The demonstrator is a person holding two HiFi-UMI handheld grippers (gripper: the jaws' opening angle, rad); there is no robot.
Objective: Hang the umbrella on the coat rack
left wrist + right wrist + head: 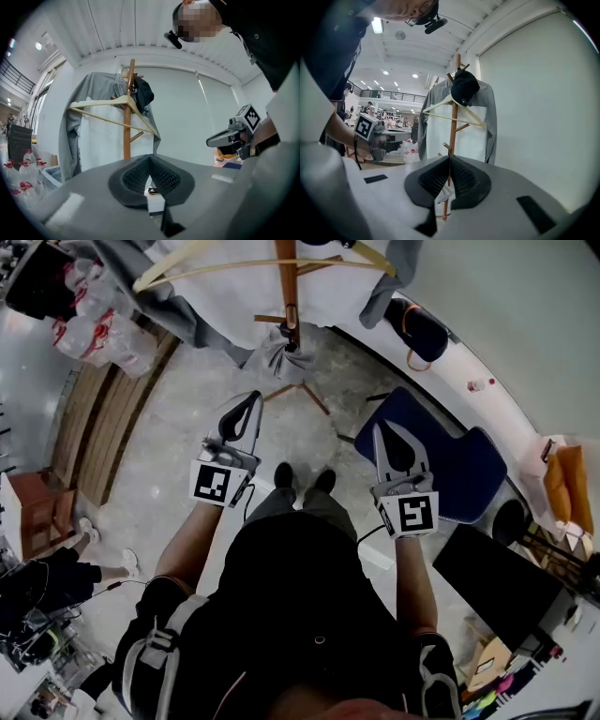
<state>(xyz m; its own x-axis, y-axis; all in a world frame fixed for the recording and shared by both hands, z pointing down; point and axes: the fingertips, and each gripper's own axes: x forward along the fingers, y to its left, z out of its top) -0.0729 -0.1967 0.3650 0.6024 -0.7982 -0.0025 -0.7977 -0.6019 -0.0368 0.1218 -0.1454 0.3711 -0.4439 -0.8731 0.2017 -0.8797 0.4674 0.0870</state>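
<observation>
The wooden coat rack [288, 292] stands ahead of me with a grey shirt [487, 117] on a pale hanger [244, 266] and a black cap [464, 86] on top. A grey folded bundle, apparently the umbrella [281, 351], hangs low against the pole. It is apart from both grippers. My left gripper [251, 401] is shut with nothing between its jaws, as the left gripper view [150, 156] also shows. My right gripper [382, 429] points at the pole, its jaw tips [450, 158] meeting with nothing held.
A blue chair [441, 460] stands right of my feet. A black bag [417, 329] lies by the curved wall. Packs of water bottles [94, 320] and a wooden bench [103, 418] are at the left. Another person's legs [84, 568] show at the lower left.
</observation>
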